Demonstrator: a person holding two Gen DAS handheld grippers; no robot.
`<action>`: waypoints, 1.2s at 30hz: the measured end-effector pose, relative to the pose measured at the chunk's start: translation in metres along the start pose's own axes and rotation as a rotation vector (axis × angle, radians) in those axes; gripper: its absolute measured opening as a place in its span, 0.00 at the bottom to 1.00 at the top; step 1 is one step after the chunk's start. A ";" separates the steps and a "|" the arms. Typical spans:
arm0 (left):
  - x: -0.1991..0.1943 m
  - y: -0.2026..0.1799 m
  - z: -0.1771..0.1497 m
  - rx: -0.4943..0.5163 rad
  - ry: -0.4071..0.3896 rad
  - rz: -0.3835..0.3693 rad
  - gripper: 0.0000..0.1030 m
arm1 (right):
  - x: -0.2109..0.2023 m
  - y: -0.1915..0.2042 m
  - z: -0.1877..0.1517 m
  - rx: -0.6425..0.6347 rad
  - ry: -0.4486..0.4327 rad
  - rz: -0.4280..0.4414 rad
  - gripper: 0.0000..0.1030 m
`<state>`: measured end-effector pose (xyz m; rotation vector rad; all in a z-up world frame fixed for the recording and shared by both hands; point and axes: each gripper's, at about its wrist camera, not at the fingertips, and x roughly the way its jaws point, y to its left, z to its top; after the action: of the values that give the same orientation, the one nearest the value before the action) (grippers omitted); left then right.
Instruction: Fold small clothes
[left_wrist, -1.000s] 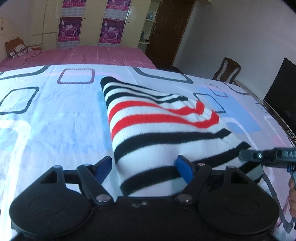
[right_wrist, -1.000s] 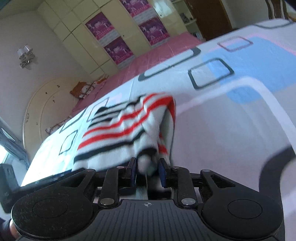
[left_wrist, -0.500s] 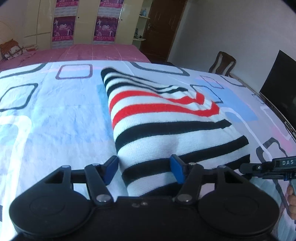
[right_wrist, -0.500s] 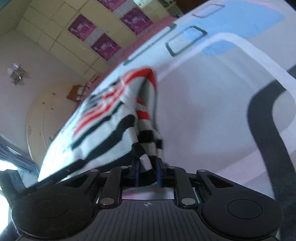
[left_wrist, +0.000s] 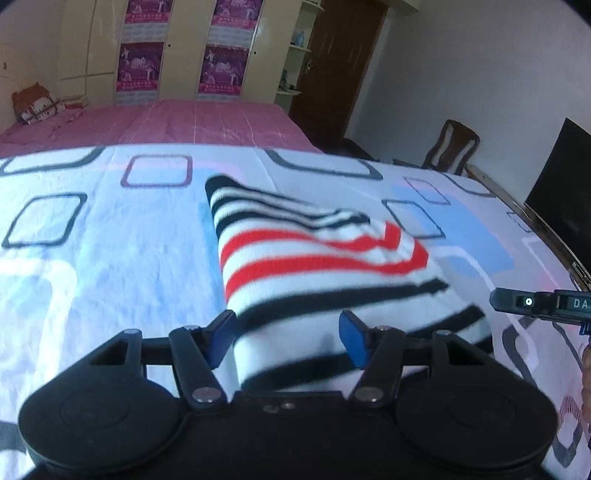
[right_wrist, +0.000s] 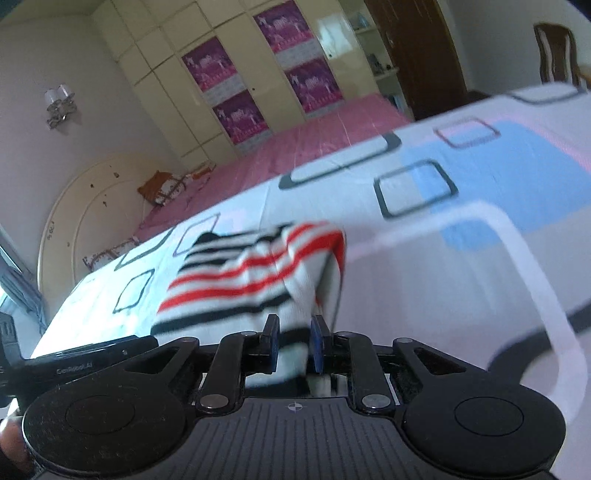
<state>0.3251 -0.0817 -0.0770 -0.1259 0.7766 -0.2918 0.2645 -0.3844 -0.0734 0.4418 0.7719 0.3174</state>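
Observation:
A white knit sweater (left_wrist: 317, 258) with black and red stripes lies folded on the patterned sheet (left_wrist: 92, 277). My left gripper (left_wrist: 286, 334) is shut on its near edge, with a wide bunch of cloth between the blue pads (left_wrist: 221, 332). The right gripper's black housing (left_wrist: 535, 302) shows at the right edge of the left wrist view. In the right wrist view the sweater (right_wrist: 240, 280) hangs up from the sheet (right_wrist: 480, 277). My right gripper (right_wrist: 294, 341) is shut on a narrow fold at its near corner. Both held parts are off the sheet.
Beyond the sheet lies a pink bedspread (left_wrist: 184, 118) with a cushion (left_wrist: 37, 105), backed by a wardrobe with purple posters (left_wrist: 140, 62). A wooden chair (left_wrist: 454, 147) and a dark screen (left_wrist: 561, 177) stand at the right. The sheet spreads bare to the sweater's left.
The left jaws narrowed onto the sweater's near edge. Both grippers rose, lifting that edge off the sheet. The right gripper dipped, rolled, and came back up with the corner.

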 end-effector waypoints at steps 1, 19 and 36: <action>0.002 -0.001 0.004 0.001 -0.004 0.005 0.58 | 0.004 0.003 0.004 -0.011 -0.004 -0.005 0.17; 0.056 -0.002 0.051 0.020 -0.033 0.065 0.58 | 0.105 0.026 0.049 -0.140 -0.001 -0.106 0.18; 0.099 0.027 0.037 -0.068 0.022 0.116 0.73 | 0.168 -0.004 0.039 -0.175 0.052 -0.196 0.18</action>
<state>0.4239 -0.0859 -0.1235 -0.1414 0.8123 -0.1567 0.4071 -0.3264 -0.1507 0.1923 0.8238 0.2116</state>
